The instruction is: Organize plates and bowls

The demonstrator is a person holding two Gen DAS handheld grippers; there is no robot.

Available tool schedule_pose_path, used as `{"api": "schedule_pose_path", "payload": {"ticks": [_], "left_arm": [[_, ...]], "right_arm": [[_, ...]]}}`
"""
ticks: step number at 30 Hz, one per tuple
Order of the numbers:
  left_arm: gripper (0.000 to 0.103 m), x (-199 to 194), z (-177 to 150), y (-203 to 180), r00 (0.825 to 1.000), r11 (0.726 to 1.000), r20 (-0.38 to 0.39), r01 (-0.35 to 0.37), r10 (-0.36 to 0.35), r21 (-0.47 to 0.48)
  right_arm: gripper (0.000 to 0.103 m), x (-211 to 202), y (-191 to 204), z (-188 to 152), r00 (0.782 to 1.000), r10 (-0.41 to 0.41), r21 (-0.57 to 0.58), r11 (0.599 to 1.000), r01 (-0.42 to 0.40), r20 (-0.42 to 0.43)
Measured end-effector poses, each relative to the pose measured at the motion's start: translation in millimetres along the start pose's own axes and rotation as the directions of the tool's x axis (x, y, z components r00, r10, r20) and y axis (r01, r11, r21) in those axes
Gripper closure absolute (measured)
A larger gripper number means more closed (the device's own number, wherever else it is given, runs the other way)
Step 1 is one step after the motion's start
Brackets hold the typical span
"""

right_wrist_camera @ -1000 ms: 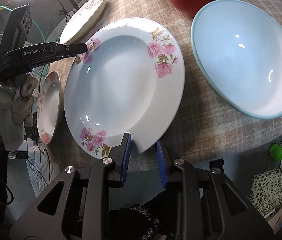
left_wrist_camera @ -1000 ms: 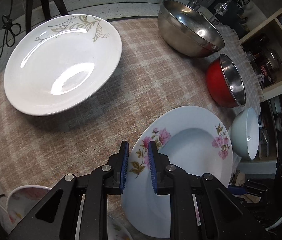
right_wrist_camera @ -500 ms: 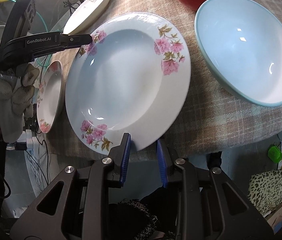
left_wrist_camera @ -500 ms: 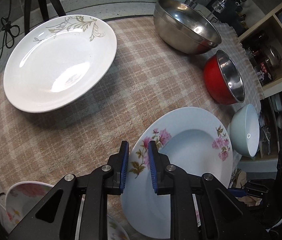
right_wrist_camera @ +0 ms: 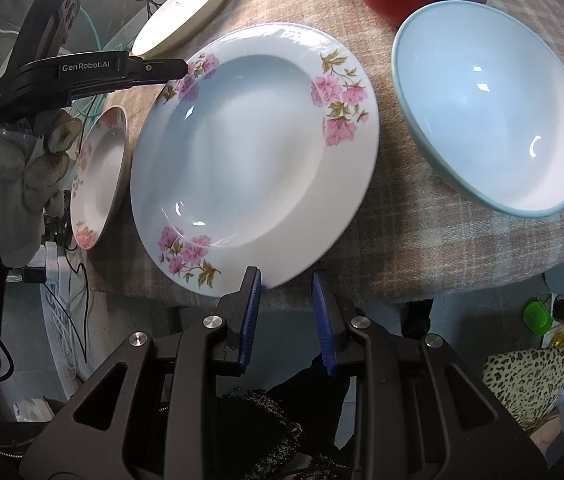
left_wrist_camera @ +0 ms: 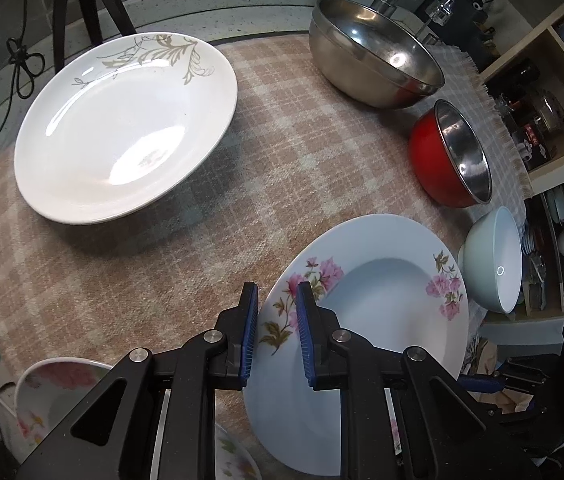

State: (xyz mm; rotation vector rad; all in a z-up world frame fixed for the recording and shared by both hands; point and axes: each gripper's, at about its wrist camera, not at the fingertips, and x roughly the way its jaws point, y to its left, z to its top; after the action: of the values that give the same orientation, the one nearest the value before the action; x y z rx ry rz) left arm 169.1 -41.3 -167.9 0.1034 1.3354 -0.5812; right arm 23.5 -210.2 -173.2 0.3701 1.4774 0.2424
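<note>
A white deep plate with pink flowers (left_wrist_camera: 382, 312) (right_wrist_camera: 250, 140) sits tilted at the near edge of the checked tablecloth (left_wrist_camera: 282, 168). My left gripper (left_wrist_camera: 278, 292) is shut on its left rim, one pad under it and one on the flowered face. In the right wrist view that gripper (right_wrist_camera: 184, 67) bites the rim from the left. My right gripper (right_wrist_camera: 286, 276) is shut on the near rim, which sits just inside the pad tips. A smaller pink-flowered plate (right_wrist_camera: 100, 176) (left_wrist_camera: 54, 396) lies at the table's left edge.
A large white plate with tan leaves (left_wrist_camera: 122, 128) lies far left. A steel bowl (left_wrist_camera: 378, 56), a red bowl (left_wrist_camera: 430, 164) and a pale blue bowl (right_wrist_camera: 490, 112) line the right side. A gloved hand (right_wrist_camera: 22, 176) holds the left gripper. Shelves (left_wrist_camera: 542, 100) stand beyond.
In the right wrist view the flowered plate has swung up and to the right, and its near rim now sits shallower between the pads. Both grips stay as they were.
</note>
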Motion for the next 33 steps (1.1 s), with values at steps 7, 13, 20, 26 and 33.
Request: {"api": "schedule_pose_path", "payload": {"ticks": [7, 13, 20, 26, 33], "left_arm": [[0.085, -32.0, 4.6, 13.5, 0.994, 0.996, 0.109, 0.015, -0.005, -0.085], [0.085, -69.4, -8.7, 23.1, 0.974, 0.982, 0.226, 0.038, 0.005, -0.184], [0.085, -106.3, -44.2, 33.6, 0.934, 0.941, 0.342, 0.018, 0.105, -0.339], [0.085, -123.1, -83.0, 49.3, 0.916, 0.883, 0.351, -0.009, 0.195, -0.468], [0.085, -137.0, -146.5, 73.7, 0.875, 0.745, 0.395, 0.06, 0.281, -0.664]], "right_arm": [[0.048, -24.3, 7.3, 1.3, 0.998, -0.02, -0.075, 0.997, 0.024, 0.06], [0.048, -43.4, 33.5, 17.8, 0.991, -0.014, -0.222, 0.974, 0.043, 0.131], [0.048, -49.2, 67.4, 50.3, 0.984, 0.045, -0.347, 0.938, 0.019, 0.175], [0.033, -51.1, 90.2, 81.6, 0.971, 0.152, -0.407, 0.911, -0.065, 0.184], [0.032, -32.3, 125.2, 106.0, 0.977, 0.17, -0.477, 0.874, -0.088, 0.131]]}}
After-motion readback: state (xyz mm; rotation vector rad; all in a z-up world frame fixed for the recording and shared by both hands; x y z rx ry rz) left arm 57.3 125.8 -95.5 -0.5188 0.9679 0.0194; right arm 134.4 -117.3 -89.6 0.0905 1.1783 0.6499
